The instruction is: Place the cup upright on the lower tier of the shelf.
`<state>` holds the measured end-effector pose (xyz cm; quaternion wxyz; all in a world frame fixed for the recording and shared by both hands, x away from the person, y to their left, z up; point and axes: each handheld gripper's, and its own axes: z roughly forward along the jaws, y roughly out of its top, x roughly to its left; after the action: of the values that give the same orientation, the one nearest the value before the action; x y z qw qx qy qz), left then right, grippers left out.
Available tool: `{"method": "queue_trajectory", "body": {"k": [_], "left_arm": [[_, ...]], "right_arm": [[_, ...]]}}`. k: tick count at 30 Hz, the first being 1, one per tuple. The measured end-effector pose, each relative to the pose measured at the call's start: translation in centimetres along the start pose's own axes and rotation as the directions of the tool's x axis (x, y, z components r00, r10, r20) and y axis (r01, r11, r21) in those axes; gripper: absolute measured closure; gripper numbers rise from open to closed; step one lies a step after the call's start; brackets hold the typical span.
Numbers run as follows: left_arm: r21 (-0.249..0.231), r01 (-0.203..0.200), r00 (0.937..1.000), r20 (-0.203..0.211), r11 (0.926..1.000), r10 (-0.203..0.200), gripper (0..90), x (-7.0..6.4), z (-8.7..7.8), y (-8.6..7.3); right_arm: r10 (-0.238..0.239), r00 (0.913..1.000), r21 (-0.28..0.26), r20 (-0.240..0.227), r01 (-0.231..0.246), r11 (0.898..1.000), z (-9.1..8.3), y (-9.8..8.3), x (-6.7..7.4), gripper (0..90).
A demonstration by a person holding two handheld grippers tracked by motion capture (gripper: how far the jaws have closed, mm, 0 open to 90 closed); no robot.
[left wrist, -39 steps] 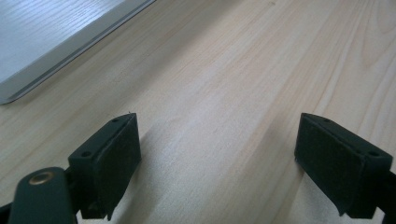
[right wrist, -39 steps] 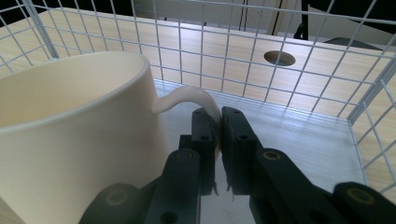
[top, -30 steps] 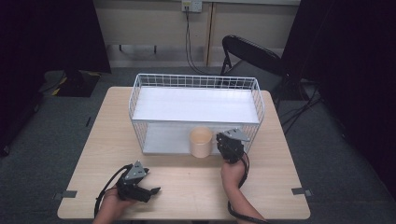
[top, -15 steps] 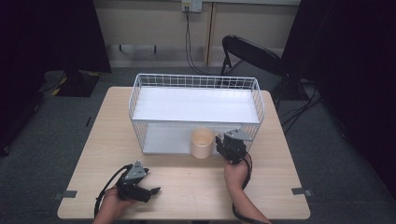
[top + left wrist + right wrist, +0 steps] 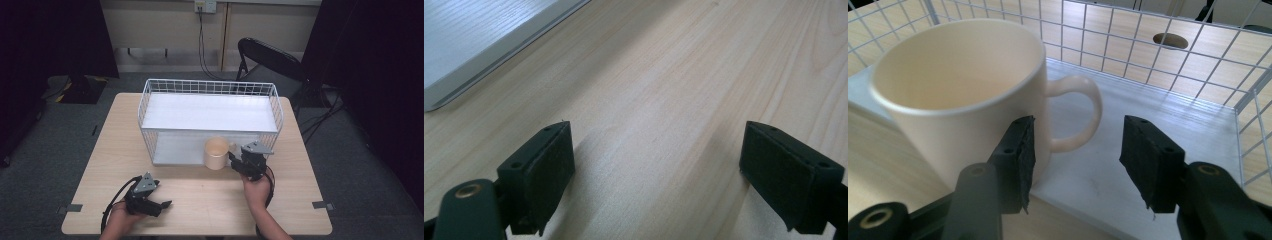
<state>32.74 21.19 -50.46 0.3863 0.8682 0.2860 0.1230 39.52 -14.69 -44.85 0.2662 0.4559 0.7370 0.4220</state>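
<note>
A cream mug (image 5: 216, 152) (image 5: 963, 100) stands upright at the front edge of the white bottom board (image 5: 175, 150) of a white wire shelf (image 5: 210, 82). Its handle (image 5: 1083, 115) points toward my right gripper (image 5: 234, 159) (image 5: 1075, 145). That gripper's jaws have just been opening; they now stand open either side of the handle, the left pad close by the mug's wall, neither pressing. My left gripper (image 5: 162, 204) (image 5: 656, 160) rests open near the table's front left, nothing but bare wood between its jaws.
The light wooden table (image 5: 210, 195) has free room in front of the shelf and between the two hands. The shelf's wire walls (image 5: 1158, 55) rise behind and to the right of the mug. A black chair (image 5: 270, 60) stands behind the table.
The right gripper's jaws have opened off the mug's handle; the mug has stayed where it stood. The left hand and its gripper have not moved.
</note>
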Motion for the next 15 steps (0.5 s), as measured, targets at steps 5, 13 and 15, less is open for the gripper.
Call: {"method": "queue_trajectory", "body": {"k": [5,13,15], "left_arm": [[0.000,0.000,1.0000,-0.001,1.0000,0.000,13.9,0.0,0.0,0.0],[0.001,0.000,1.0000,0.000,1.0000,0.000,13.9,0.0,0.0,0.0],[0.001,0.000,1.0000,0.000,1.0000,0.000,13.9,0.0,0.0,0.0]], "right_arm": [[-0.014,0.9994,0.014,-0.033,0.014,1.000,-0.7,-0.2,0.3,42.8],[-0.017,0.9934,0.042,-0.113,0.022,0.999,-1.0,-1.1,1.3,32.2],[-0.014,0.9910,0.052,-0.133,0.021,0.998,-0.8,-1.2,1.7,29.7]]}}
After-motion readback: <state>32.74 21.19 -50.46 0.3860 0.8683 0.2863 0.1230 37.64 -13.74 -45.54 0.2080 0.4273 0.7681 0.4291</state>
